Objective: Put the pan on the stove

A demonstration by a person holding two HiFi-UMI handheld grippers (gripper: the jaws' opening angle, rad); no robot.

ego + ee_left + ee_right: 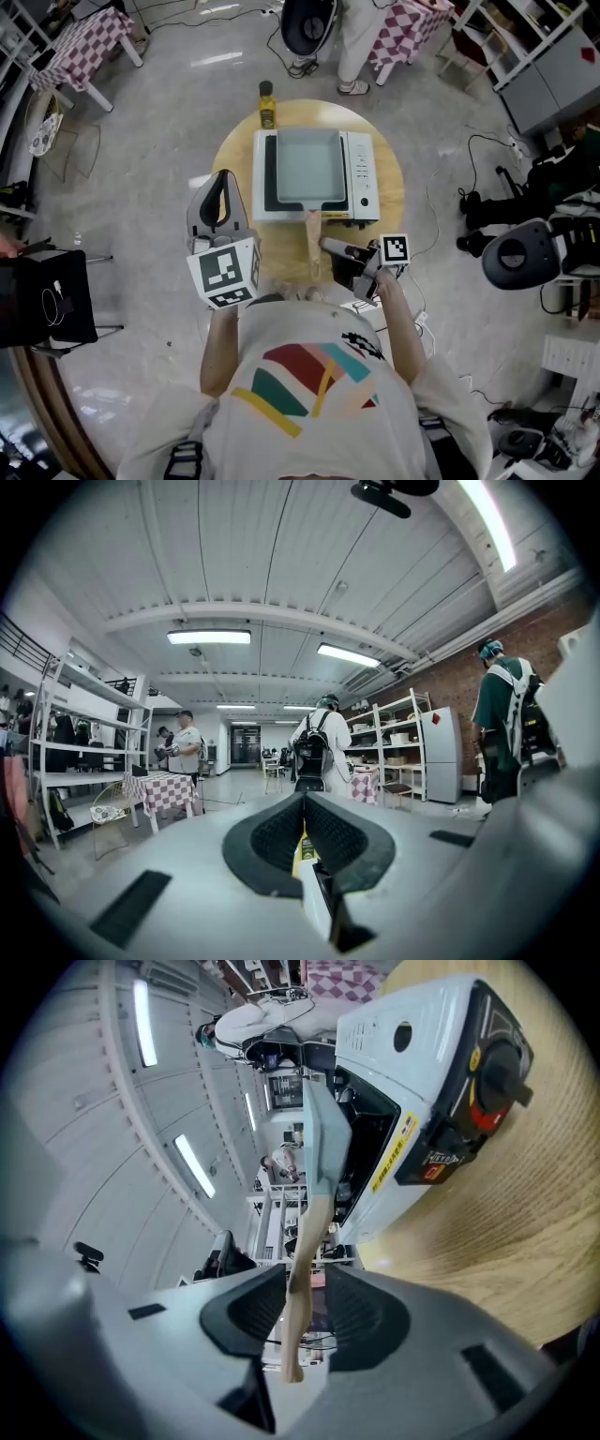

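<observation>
A grey-blue square pan (pixel 307 169) sits on the white portable stove (pixel 361 173) on a round wooden table (pixel 389 202). Its wooden handle (pixel 312 246) points toward me over the table's front edge. My right gripper (pixel 328 247) reaches in from the right, open. In the right gripper view the handle (pixel 302 1269) runs between the jaws with a gap showing on one side, and the pan (pixel 330 1138) and stove (pixel 422 1044) lie beyond. My left gripper (pixel 221 178) hangs left of the stove, shut and holding nothing, with its tips (pixel 303 799) together.
A yellow oil bottle (pixel 267 105) stands at the table's far edge behind the stove. A black bag (pixel 47 300) sits at the left, and chairs and cables at the right. Checked tables (pixel 84 42) and a person's legs (pixel 352 47) are farther back.
</observation>
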